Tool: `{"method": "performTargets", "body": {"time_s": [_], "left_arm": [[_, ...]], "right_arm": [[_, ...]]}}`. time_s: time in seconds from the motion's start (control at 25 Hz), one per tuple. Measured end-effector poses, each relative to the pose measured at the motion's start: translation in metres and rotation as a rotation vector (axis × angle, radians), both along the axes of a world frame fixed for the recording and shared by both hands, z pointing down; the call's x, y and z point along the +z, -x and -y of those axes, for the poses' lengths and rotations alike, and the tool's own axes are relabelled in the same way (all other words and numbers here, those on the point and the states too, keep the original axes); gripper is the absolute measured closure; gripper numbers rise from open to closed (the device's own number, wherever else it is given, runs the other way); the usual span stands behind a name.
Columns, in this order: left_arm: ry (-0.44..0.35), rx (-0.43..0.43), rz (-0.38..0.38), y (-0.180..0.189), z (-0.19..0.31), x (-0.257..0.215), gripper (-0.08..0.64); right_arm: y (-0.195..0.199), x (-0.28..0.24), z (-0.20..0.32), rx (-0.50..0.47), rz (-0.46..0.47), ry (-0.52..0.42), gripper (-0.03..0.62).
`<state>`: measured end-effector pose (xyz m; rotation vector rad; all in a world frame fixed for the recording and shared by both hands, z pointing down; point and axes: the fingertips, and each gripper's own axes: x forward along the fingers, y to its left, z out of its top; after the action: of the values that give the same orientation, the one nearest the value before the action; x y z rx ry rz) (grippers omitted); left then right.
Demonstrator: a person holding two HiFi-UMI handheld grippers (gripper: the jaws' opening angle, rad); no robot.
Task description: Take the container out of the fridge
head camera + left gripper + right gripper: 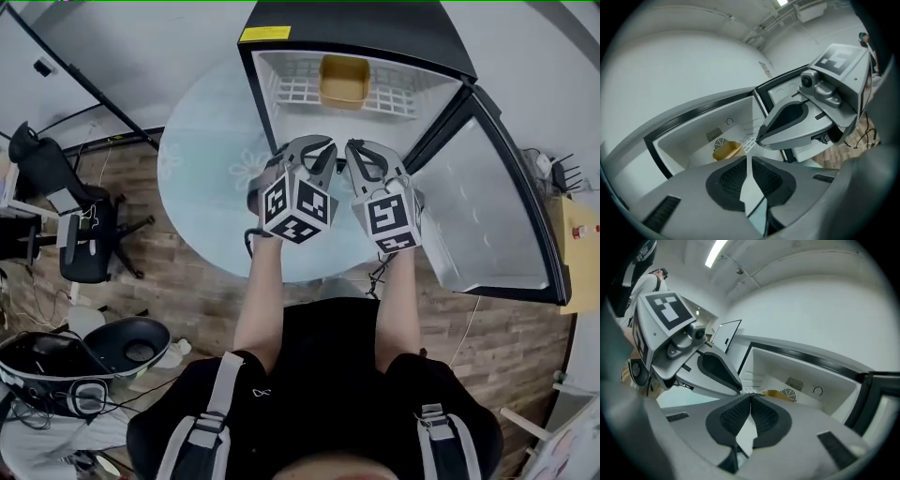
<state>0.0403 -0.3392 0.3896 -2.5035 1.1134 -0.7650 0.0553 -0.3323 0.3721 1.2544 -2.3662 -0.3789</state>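
A small yellow container (344,82) stands on the white wire shelf at the back of the open mini fridge (356,28); it also shows as the container (726,150) in the left gripper view and the container (776,393) in the right gripper view. Both grippers hover side by side just in front of the fridge opening, short of the container. My left gripper (312,148) has its jaws a narrow slit apart, empty (749,158). My right gripper (370,155) is shut with its pads meeting, nothing between them (751,395).
The fridge sits on a round glass table (206,141). Its door (487,216) is swung wide to the right. A black office chair (80,234) stands at the left on a wood floor, with a yellow cabinet (577,234) at the far right.
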Motion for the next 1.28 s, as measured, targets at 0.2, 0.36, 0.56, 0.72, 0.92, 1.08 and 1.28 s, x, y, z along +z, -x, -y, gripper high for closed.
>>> {"method": "performTargets", "body": {"time_s": [0.2,0.36,0.56,0.72,0.92,1.08,1.28], "left_arm": [[-0.023,0.004,0.084,-0.01,0.03,-0.001,0.498],[0.003,0.016,0.11,-0.014,0.046,0.005,0.468],[0.052,0.002,0.144,-0.014,0.065,0.021,0.433],[0.039,-0.024,0.162,-0.015,0.076,0.025,0.413],[-0.007,-0.024,0.232,-0.014,0.093,0.013,0.413],[-0.024,0.027,0.324,-0.02,0.107,0.018,0.413],[0.018,0.072,0.414,-0.022,0.118,0.034,0.413]], "right_arm": [[-0.013,-0.001,0.032,0.013,-0.114,-0.01,0.583],[-0.016,0.008,0.05,0.01,-0.204,0.005,0.551],[-0.013,0.029,0.068,-0.021,-0.31,0.046,0.54],[-0.01,0.034,0.086,-0.024,-0.327,0.049,0.522],[-0.009,0.031,0.102,-0.017,-0.398,0.034,0.506],[-0.01,0.039,0.115,-0.05,-0.455,0.053,0.466],[-0.013,0.047,0.129,-0.075,-0.523,0.068,0.465]]}}
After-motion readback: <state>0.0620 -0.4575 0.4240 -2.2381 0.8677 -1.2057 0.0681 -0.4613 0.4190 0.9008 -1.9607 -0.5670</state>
